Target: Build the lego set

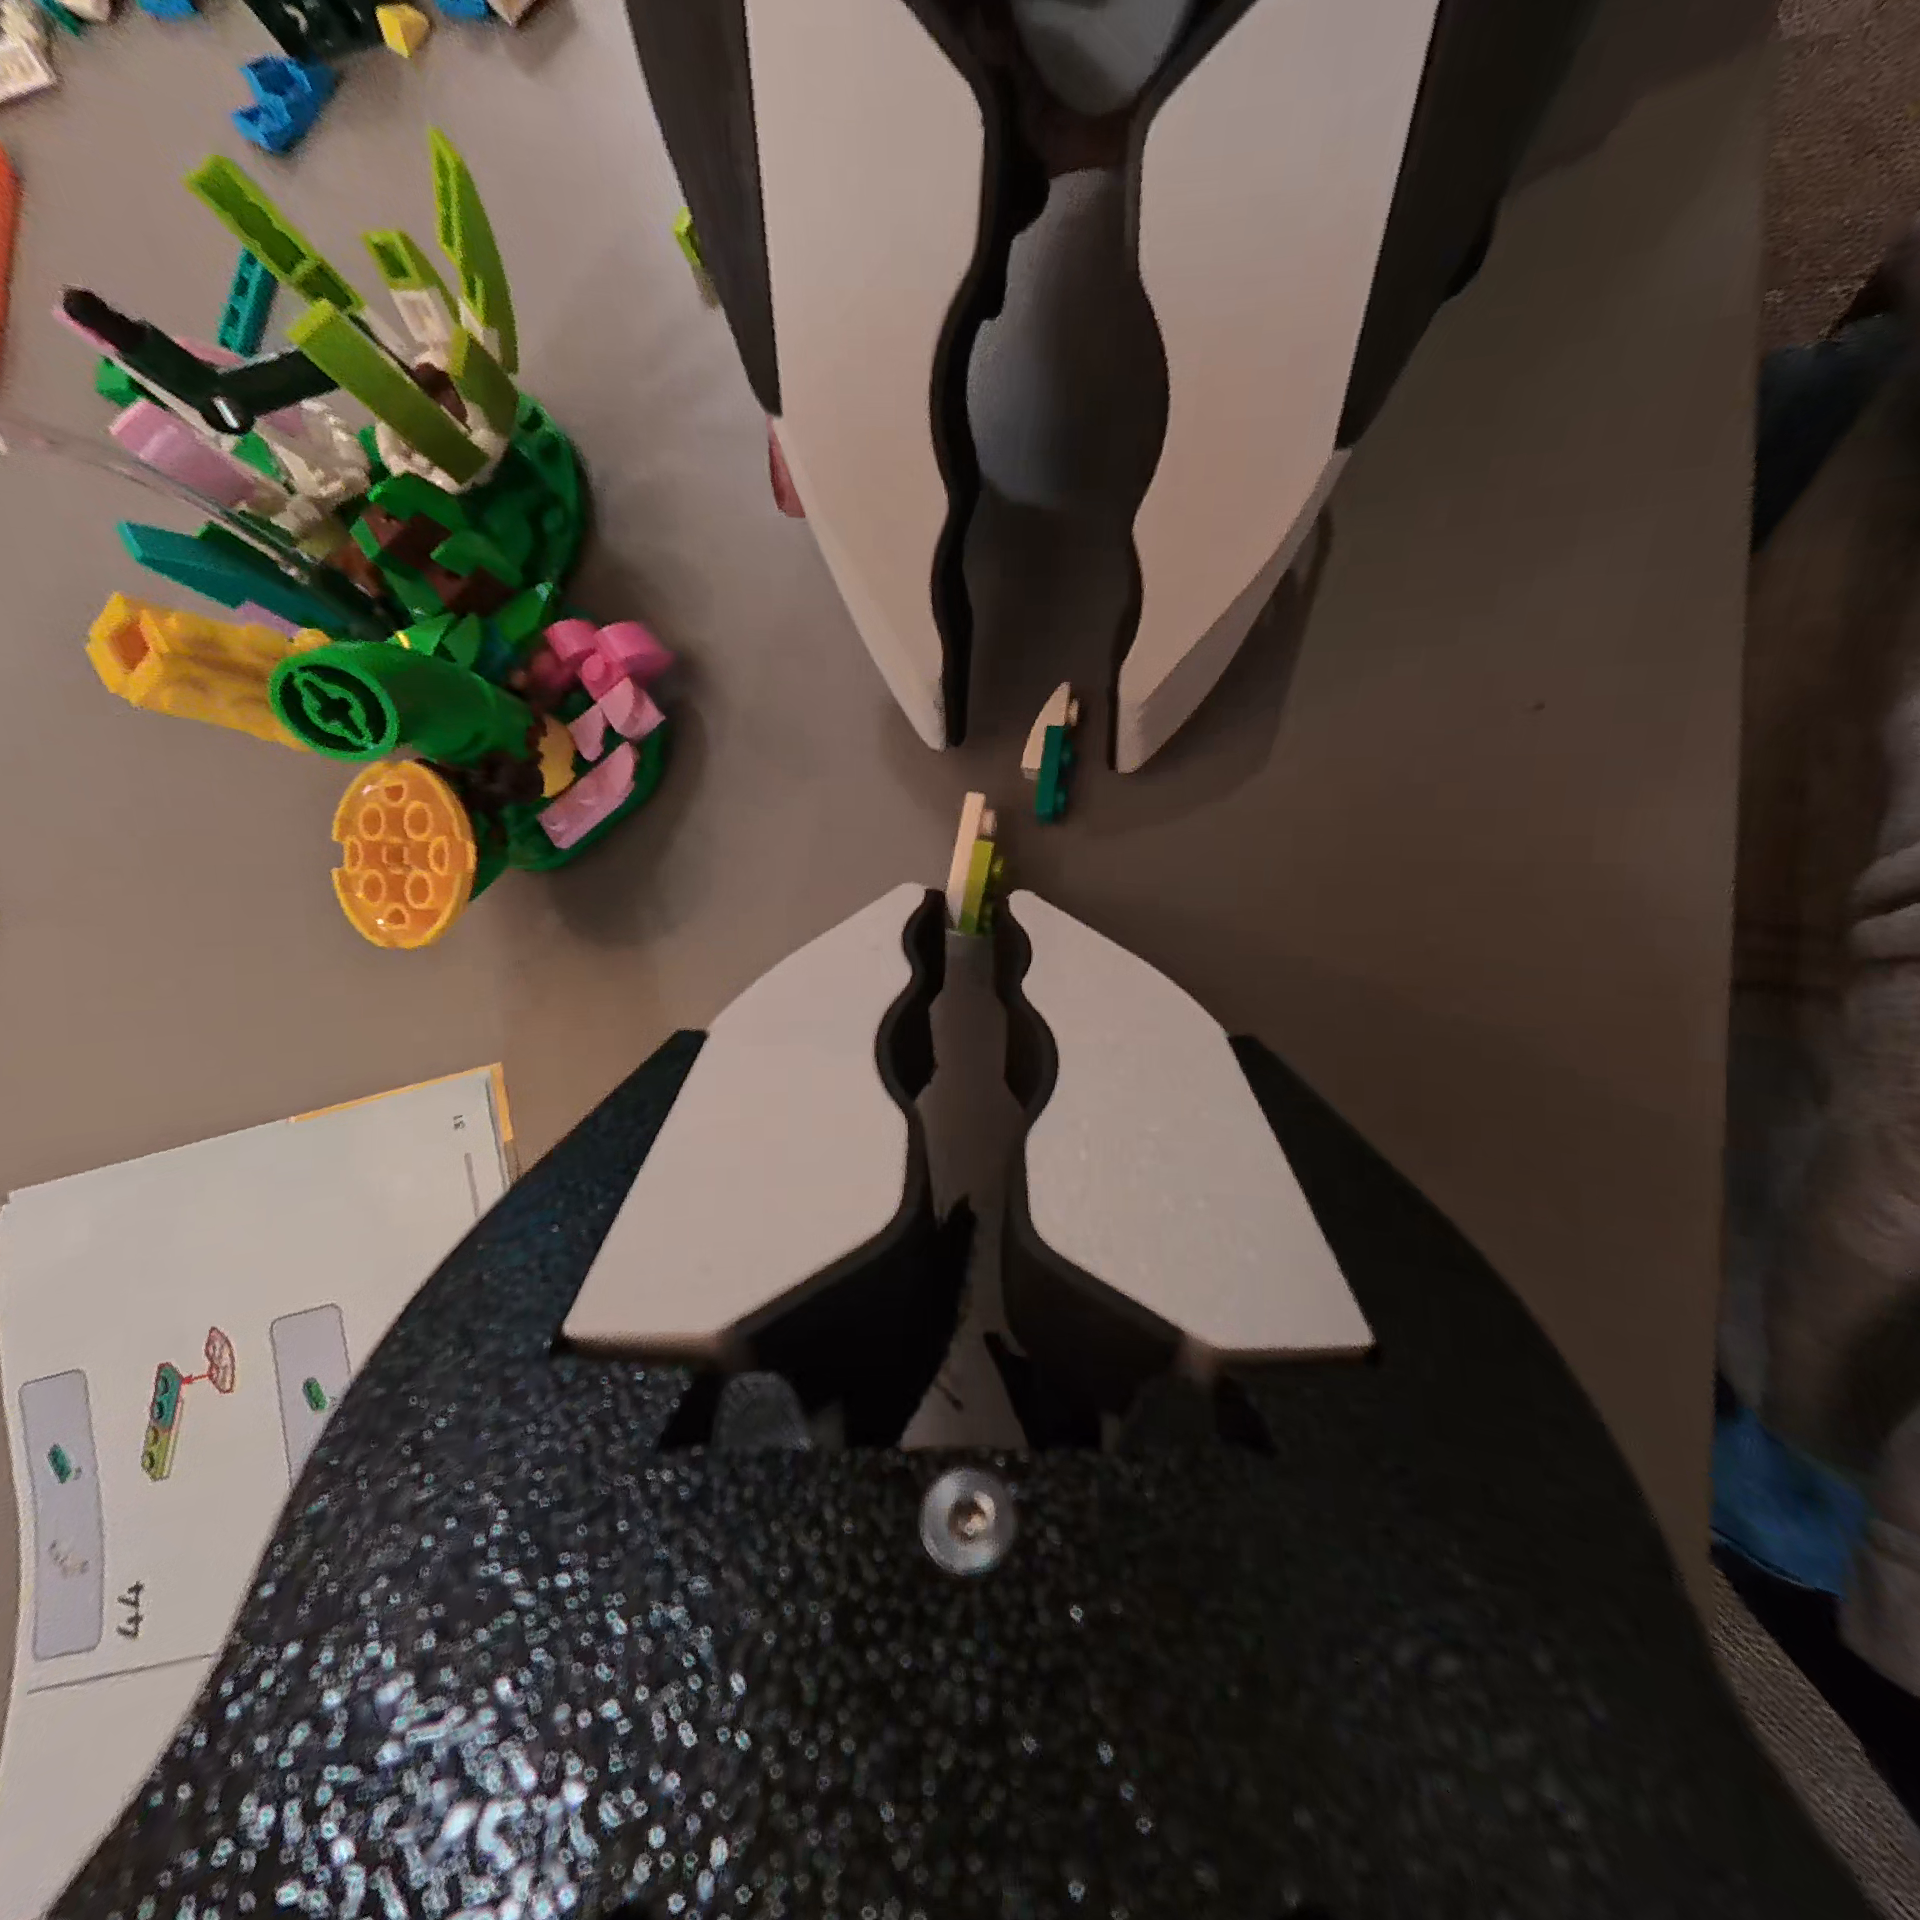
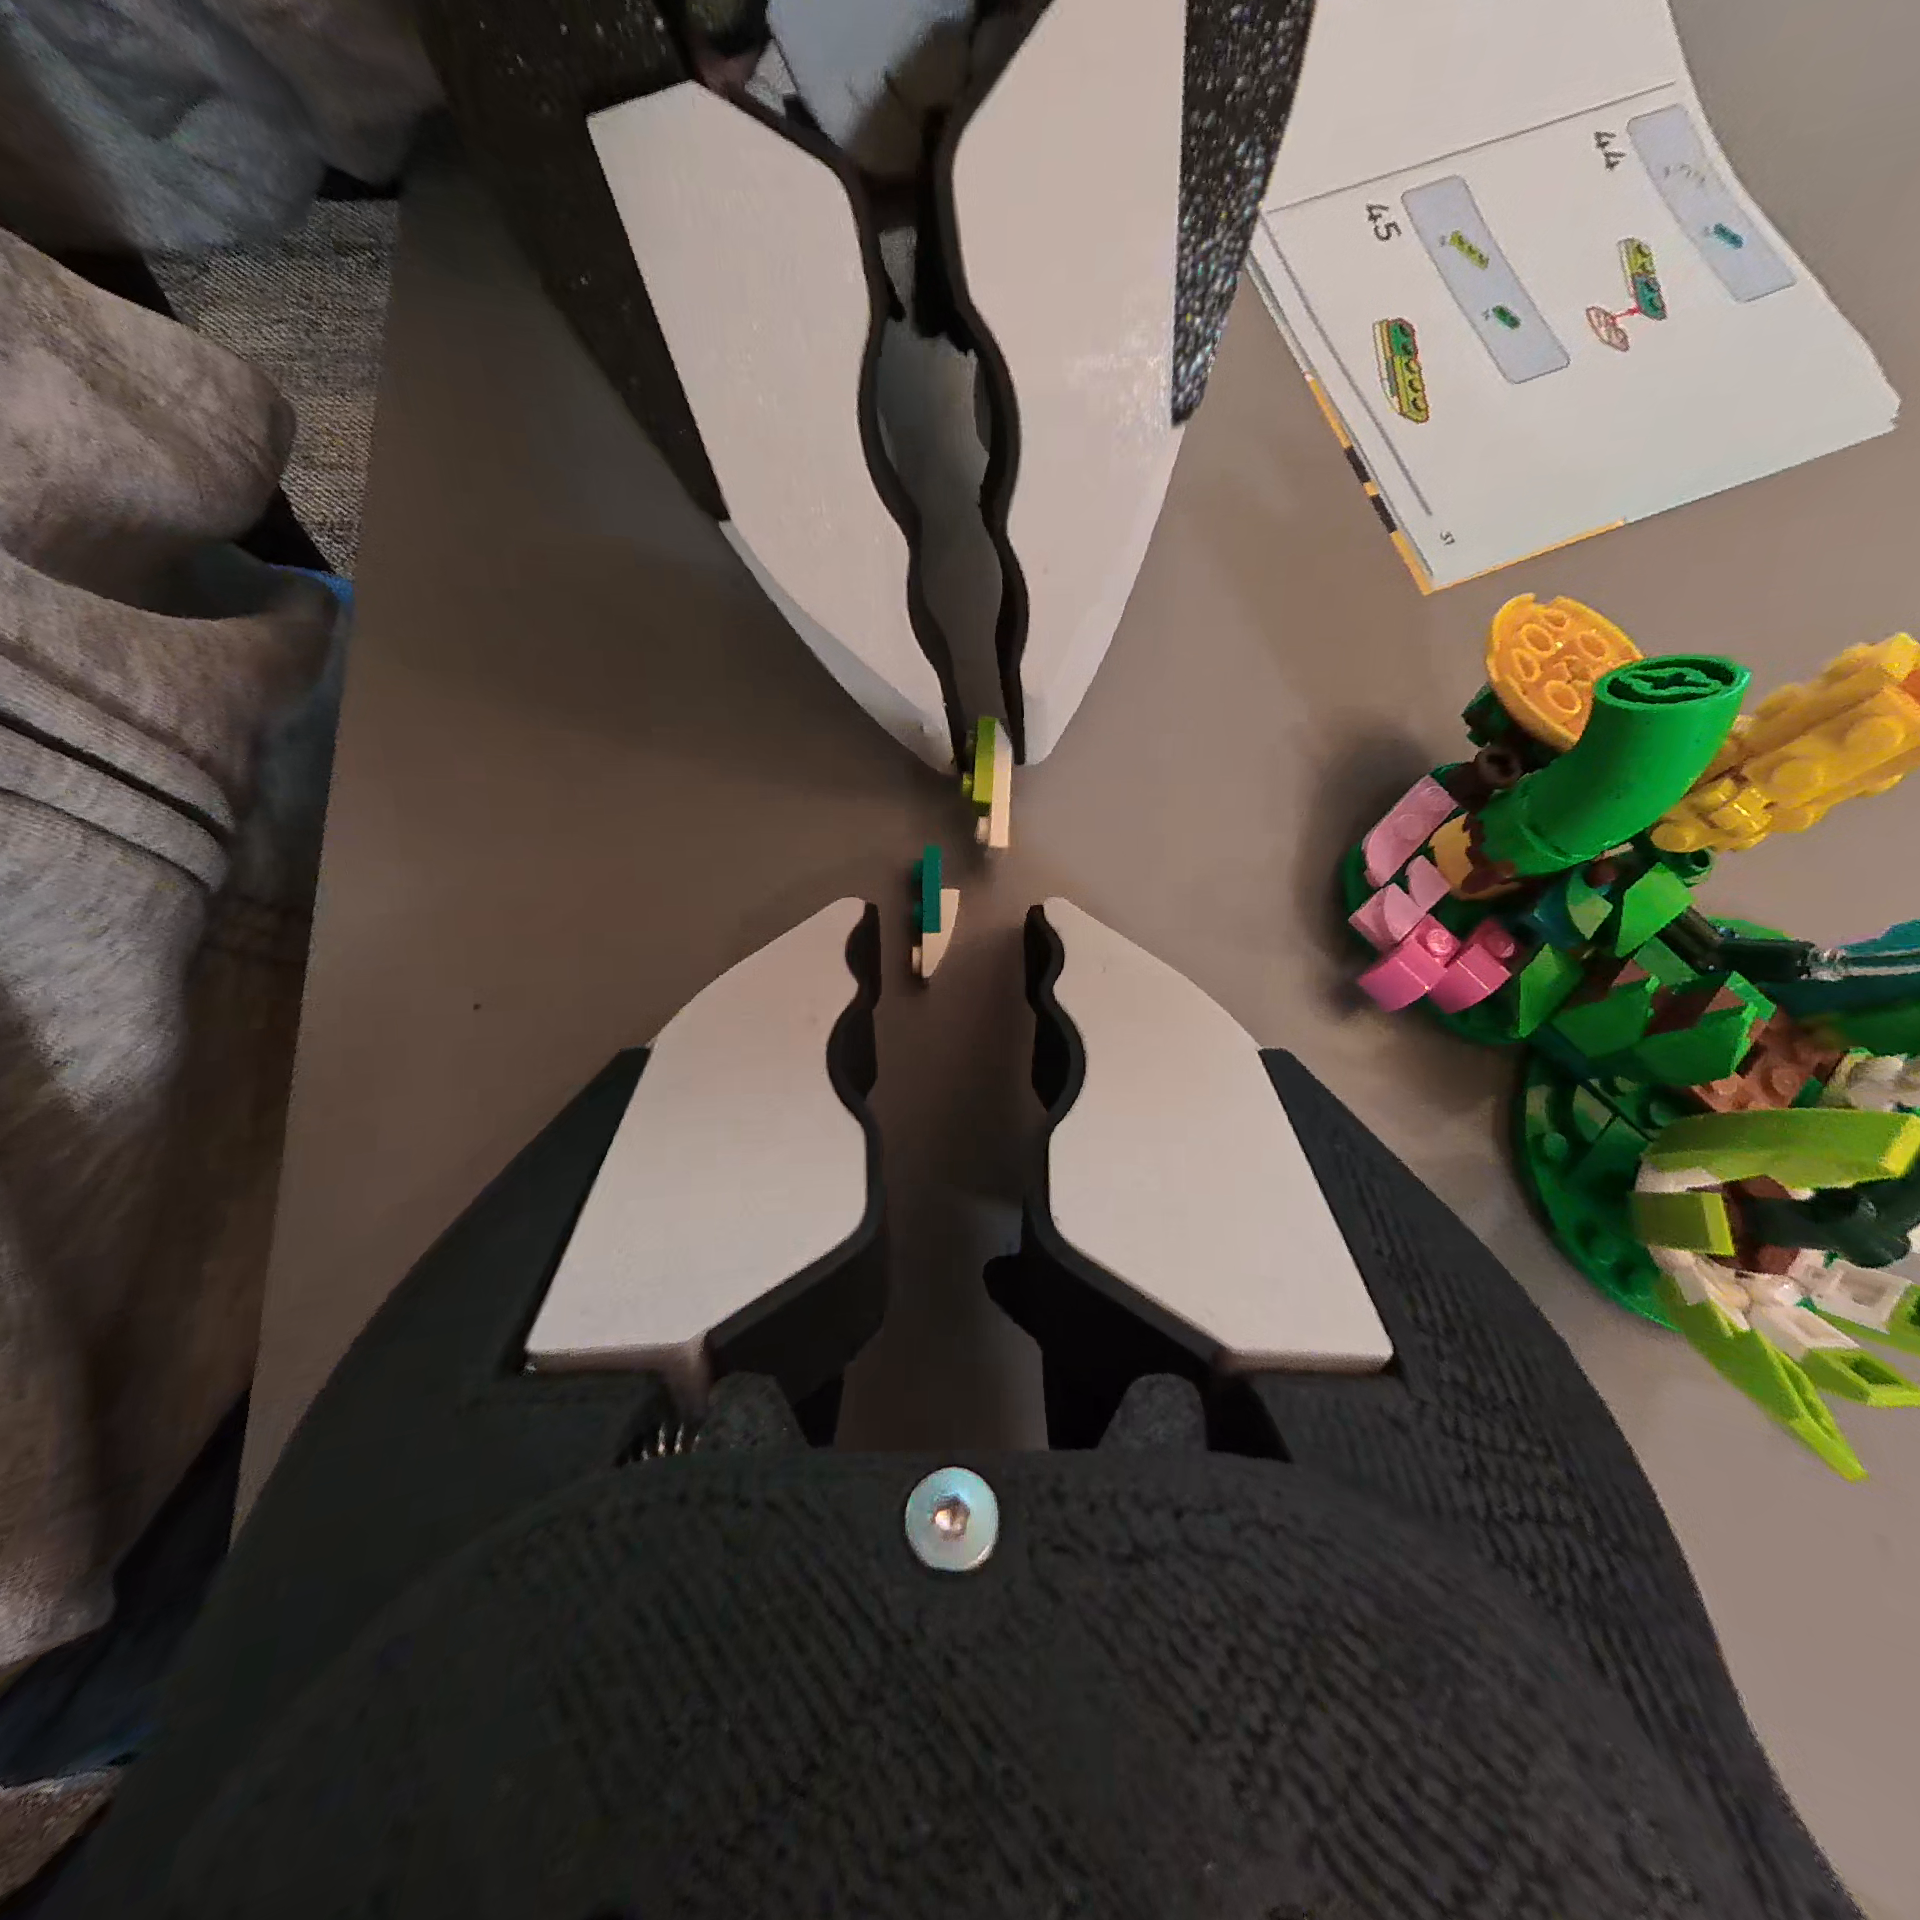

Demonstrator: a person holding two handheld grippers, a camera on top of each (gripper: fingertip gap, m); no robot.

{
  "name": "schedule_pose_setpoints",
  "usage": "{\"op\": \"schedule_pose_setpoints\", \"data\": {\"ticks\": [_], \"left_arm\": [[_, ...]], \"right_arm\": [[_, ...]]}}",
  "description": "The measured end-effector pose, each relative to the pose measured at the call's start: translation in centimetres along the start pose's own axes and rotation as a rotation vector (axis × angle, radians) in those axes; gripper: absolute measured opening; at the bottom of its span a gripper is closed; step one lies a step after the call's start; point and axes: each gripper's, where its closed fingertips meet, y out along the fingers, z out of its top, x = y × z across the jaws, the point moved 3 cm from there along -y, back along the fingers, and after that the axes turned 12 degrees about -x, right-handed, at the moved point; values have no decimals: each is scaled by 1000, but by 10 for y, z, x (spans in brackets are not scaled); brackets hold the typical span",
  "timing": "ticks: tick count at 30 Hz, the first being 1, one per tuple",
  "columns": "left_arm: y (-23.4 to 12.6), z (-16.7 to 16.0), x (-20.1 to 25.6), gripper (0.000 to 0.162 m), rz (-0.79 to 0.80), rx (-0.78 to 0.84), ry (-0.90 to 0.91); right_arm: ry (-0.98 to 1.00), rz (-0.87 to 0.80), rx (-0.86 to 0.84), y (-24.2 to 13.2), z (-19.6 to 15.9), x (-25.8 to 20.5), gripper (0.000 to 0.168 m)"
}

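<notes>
Instruction booklet (image 2: 1579,312) open on desk (image 2: 1195,644): printed step numbers beside grey part boxes and small brick diagrams; tiny page number at page edge. Content not given here. Same booklet (image 1: 239,1351) in left wrist view: one step number and page number visible, sideways. No brand marks or labels legible on bricks, flower model (image 2: 1621,935) or elsewhere.
</notes>
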Motion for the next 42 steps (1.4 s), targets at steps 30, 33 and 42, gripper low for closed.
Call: {"op": "schedule_pose_setpoints", "data": {"ticks": [30,33,42], "left_arm": [[4,7,12,11,43,-71,-71],[2,5,12,24,24,-55,-81],[4,4,10,16,-10,-4,-45]], "right_arm": [[5,-52,3,1,7,-4,8],[5,-53,4,1,7,-4,7],[-3,-48,12,1,7,-4,7]]}}
